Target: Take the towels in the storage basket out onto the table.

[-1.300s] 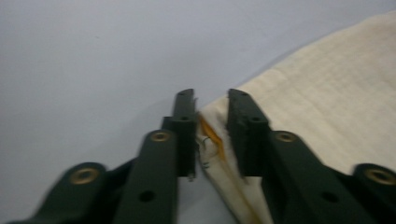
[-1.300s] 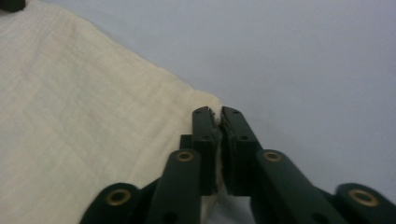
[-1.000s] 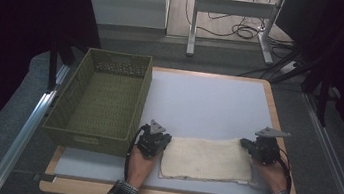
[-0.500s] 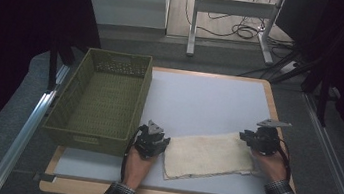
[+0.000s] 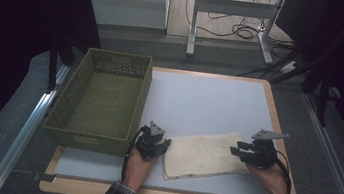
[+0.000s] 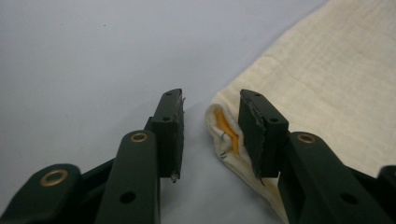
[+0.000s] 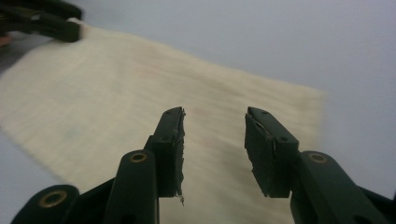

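A folded cream cloth (image 5: pixel 203 154) lies flat on the pale table top (image 5: pixel 199 100), near its front edge. My left gripper (image 5: pixel 162 145) rests at the cloth's left corner. In the left gripper view its jaws (image 6: pixel 210 126) stand apart, having just been opening. The folded corner (image 6: pixel 224 135), yellow inside, lies loose against the right jaw. My right gripper (image 5: pixel 237 151) hovers over the cloth's right end. Its jaws (image 7: pixel 214 140) have also just been opening, with nothing clamped between them and the cloth (image 7: pixel 116 93) spread below.
A green woven basket (image 5: pixel 102 98) stands on the table's left side, close beside the left gripper. The table's wooden rim (image 5: pixel 277 126) runs just right of the right hand. In the right gripper view, the left gripper (image 7: pixel 51 23) shows at the top left.
The right gripper has shifted slightly left over the cloth's right end. The cloth's right end now lies a little farther back on the table. The left hand has stayed put.
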Demonstrator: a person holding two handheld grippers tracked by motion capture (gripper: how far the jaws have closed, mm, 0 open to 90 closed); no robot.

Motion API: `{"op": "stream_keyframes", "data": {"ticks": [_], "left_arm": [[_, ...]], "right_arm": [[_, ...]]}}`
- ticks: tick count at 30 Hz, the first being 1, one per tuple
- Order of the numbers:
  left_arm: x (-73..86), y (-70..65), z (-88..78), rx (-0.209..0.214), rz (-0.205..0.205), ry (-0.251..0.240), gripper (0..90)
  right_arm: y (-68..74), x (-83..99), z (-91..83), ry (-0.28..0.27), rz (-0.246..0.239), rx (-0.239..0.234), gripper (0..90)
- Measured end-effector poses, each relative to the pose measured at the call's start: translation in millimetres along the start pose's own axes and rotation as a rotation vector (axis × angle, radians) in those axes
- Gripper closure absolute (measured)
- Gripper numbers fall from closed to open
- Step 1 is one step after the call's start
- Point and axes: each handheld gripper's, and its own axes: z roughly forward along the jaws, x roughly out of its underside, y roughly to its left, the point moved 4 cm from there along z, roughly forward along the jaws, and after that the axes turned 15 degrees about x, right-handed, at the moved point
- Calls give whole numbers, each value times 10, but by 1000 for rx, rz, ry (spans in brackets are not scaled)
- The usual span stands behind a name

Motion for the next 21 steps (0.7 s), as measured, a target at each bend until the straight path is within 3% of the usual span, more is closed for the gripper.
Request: {"op": "stream_keyframes", "data": {"ticks": [2,13,17,21], "left_arm": [[2,-1,2,-7,1,0,597],[3,13,3,6,-12,-3,594],[4,16,2,9,-16,-4,595],[5,20,-1,11,-15,-1,595]], "right_arm": [[161,7,11,-6,-18,-39,580],[817,30,157,6,-121,-153,560],[1113,29,201,3,-181,-200,601],[1356,16,240,7,-206,-258,638]]}}
